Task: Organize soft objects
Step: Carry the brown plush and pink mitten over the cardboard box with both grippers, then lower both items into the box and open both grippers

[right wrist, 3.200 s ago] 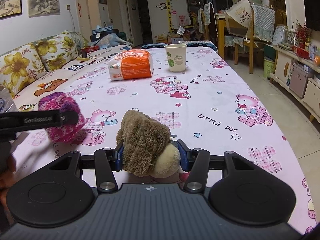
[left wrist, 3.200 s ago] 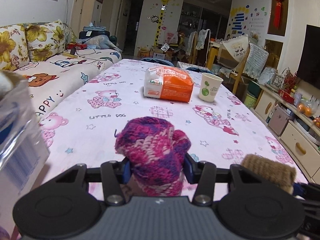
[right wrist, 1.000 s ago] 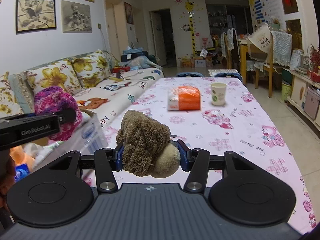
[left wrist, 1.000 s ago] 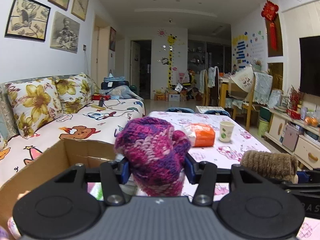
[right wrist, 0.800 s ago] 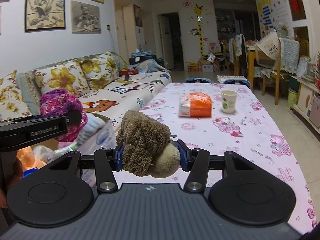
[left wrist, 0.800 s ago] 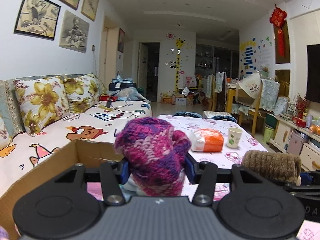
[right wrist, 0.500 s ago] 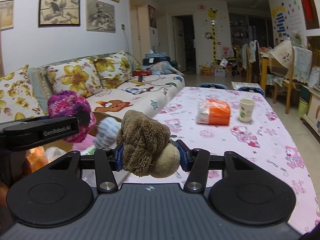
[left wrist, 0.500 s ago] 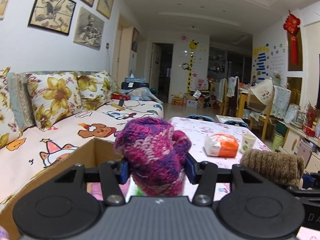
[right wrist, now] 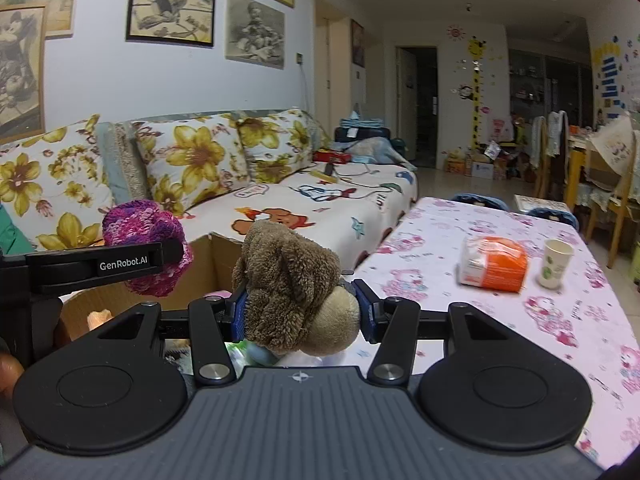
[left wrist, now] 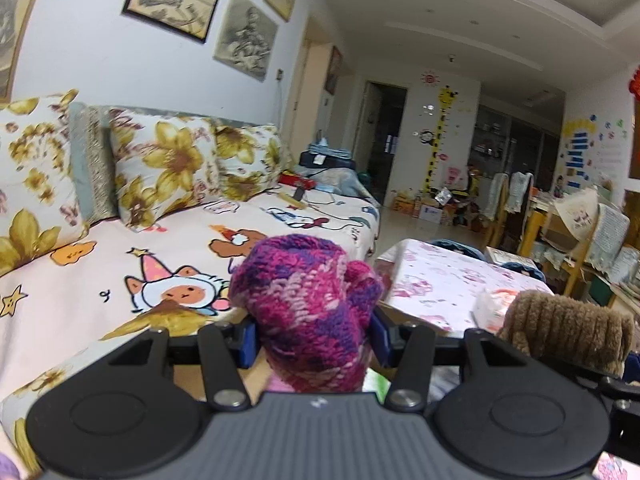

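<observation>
My left gripper [left wrist: 312, 334] is shut on a pink and purple knitted mitten [left wrist: 308, 300], held in the air above an open cardboard box [right wrist: 208, 264] beside the table. The mitten also shows in the right wrist view [right wrist: 144, 232] at the left, over the box. My right gripper [right wrist: 300, 316] is shut on a brown plush toy [right wrist: 292, 284], held just right of the left gripper, near the box's edge. The plush shows at the right of the left wrist view [left wrist: 568, 328]. The box holds several soft things, mostly hidden by the grippers.
A table with a pink bear-print cloth [right wrist: 500, 280] lies to the right, bearing an orange and white pack [right wrist: 494, 264] and a paper cup [right wrist: 556, 263]. A sofa with flowered cushions [right wrist: 200, 160] stands behind the box. Chairs [right wrist: 600, 184] stand at the far right.
Both grippers have lifted off the table and swung left, carrying the mitten and the plush over the cardboard box. The pack and cup now lie farther to the right.
</observation>
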Available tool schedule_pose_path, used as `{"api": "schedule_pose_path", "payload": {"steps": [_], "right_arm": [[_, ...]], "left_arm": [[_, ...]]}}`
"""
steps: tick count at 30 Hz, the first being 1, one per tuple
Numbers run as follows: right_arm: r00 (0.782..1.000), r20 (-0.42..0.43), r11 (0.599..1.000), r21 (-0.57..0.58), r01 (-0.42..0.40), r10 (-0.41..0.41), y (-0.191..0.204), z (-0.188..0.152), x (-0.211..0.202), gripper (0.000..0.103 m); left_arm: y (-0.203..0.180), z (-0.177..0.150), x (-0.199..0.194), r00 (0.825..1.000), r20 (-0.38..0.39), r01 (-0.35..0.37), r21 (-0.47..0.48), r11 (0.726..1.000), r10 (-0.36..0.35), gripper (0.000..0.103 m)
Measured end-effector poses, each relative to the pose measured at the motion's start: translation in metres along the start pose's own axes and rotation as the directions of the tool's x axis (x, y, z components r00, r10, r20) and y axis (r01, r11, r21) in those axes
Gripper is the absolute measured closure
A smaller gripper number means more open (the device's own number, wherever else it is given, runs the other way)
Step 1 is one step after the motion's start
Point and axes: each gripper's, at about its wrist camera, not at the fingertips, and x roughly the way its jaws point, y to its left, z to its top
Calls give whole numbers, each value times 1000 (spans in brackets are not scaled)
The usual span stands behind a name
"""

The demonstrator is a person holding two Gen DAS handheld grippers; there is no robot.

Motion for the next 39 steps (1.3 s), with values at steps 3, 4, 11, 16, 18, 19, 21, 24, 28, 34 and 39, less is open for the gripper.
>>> {"api": "schedule_pose_path", "payload": {"steps": [3, 4, 11, 16, 18, 19, 21, 24, 28, 34, 39], "right_arm": [[1000, 6, 999, -21, -26, 27, 1, 1, 3, 39], [999, 8, 999, -34, -32, 32, 3, 1, 5, 39], [998, -1, 988, -138, -69, 69, 11, 3, 22, 39], [995, -47, 982, -163, -99, 92, 10, 1, 33, 38], [993, -61, 981, -166, -106, 97, 11, -1, 36, 35], [991, -74, 979, -166, -120, 109, 12, -2, 37, 27], [984, -94, 975, -152, -163, 149, 14, -3, 35, 5], [980, -92, 969, -156, -191, 178, 18, -2, 21, 3], [984, -67, 974, -150, -172, 164, 19, -1, -6, 2], [996, -38, 996, -39, -78, 76, 9, 0, -43, 1], [998, -58, 996, 77, 36, -31, 0, -5, -68, 0]], "left_arm": [[10, 3, 6, 1000, -11, -1, -21, 1000, 1, 51], [13, 3, 8, 1000, -18, -1, -27, 1000, 1, 51], [21, 2, 18, 997, -71, 14, -55, 998, -18, 50], [24, 3, 24, 996, -84, 10, -57, 998, -15, 50], [23, 2, 28, 995, -94, 10, -57, 998, -16, 49], [23, 2, 29, 995, -100, 9, -56, 998, -14, 48], [24, 1, 32, 994, -108, 4, -59, 998, -10, 42], [25, 2, 32, 994, -109, -8, -65, 998, 1, 20], [25, 3, 27, 996, -87, -21, -56, 998, 16, 12], [19, 5, 11, 998, -41, -48, 3, 999, 48, 1], [14, 6, 2, 997, -39, -71, 71, 995, 74, 1]]}}
